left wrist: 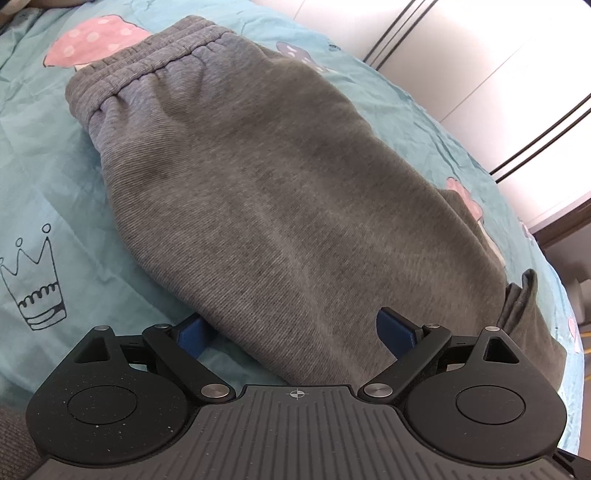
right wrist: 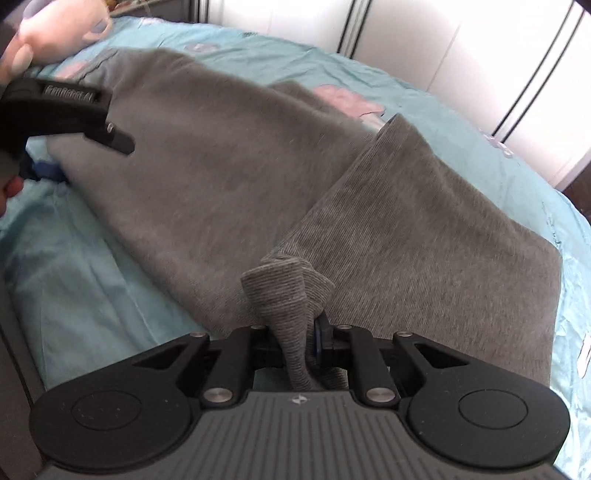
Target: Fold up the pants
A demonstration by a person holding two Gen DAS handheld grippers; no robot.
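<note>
Beside the bed's near edge, right claw [right wrist: 295, 332] pinches pants [right wrist: 258, 177] hem.

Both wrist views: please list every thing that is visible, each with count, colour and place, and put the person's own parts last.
pants: one, grey, lying on the bed sheet, elastic waistband at the far end in the left wrist view; a bunched edge is lifted at the near end.
bed sheet: one, light blue with pink mushroom and crown drawings, under the pants.
wall panels: white with dark vertical strips, behind the bed.
left gripper: one, black with blue pads, open, one finger on each side of the pants' near edge.
right gripper: one, black, shut on the bunched grey fabric.
hand: one, blurred, top left of the right wrist view, above the left gripper.
</note>
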